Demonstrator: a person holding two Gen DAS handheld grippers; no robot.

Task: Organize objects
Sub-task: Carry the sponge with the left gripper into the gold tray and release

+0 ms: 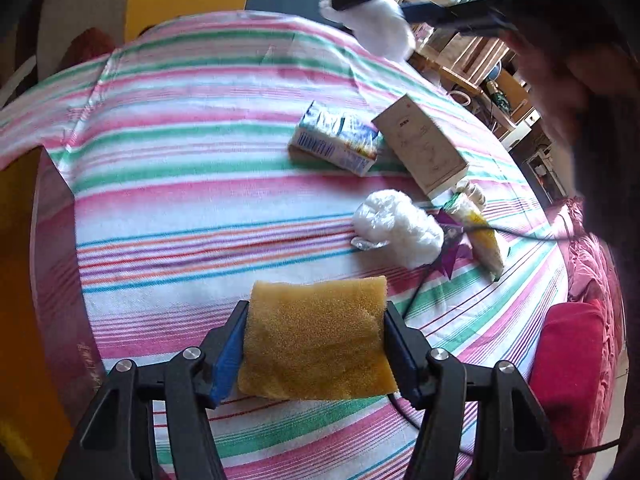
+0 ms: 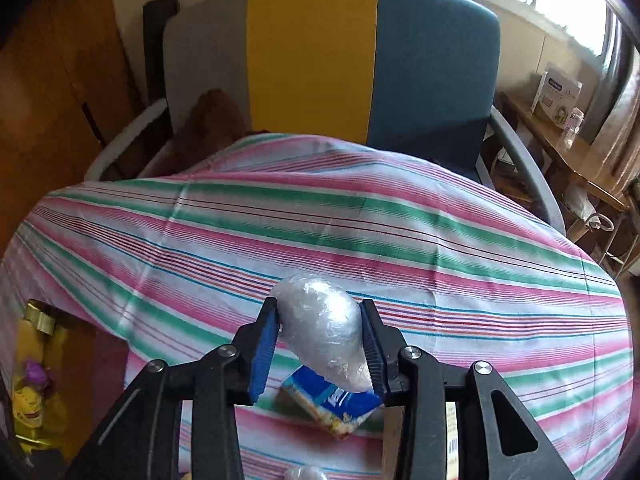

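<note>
My left gripper (image 1: 316, 336) is shut on a yellow-brown sponge (image 1: 316, 340) and holds it above the striped cloth (image 1: 192, 184). On the cloth ahead lie a blue-and-white carton (image 1: 336, 140), a beige box (image 1: 420, 148), a white plastic-wrapped bundle (image 1: 400, 226) and a yellow-and-white packet (image 1: 478, 228). My right gripper (image 2: 320, 340) is shut on a clear plastic-wrapped bundle (image 2: 320, 328), held above the blue carton (image 2: 332, 404). It also shows at the top of the left wrist view (image 1: 380, 20).
A chair with a grey, yellow and blue back (image 2: 320, 60) stands behind the table. A wooden shelf with a white box (image 2: 556, 92) is at the right. A red cushion (image 1: 572, 356) lies by the cloth's right edge. A black cable (image 1: 520, 234) crosses the cloth.
</note>
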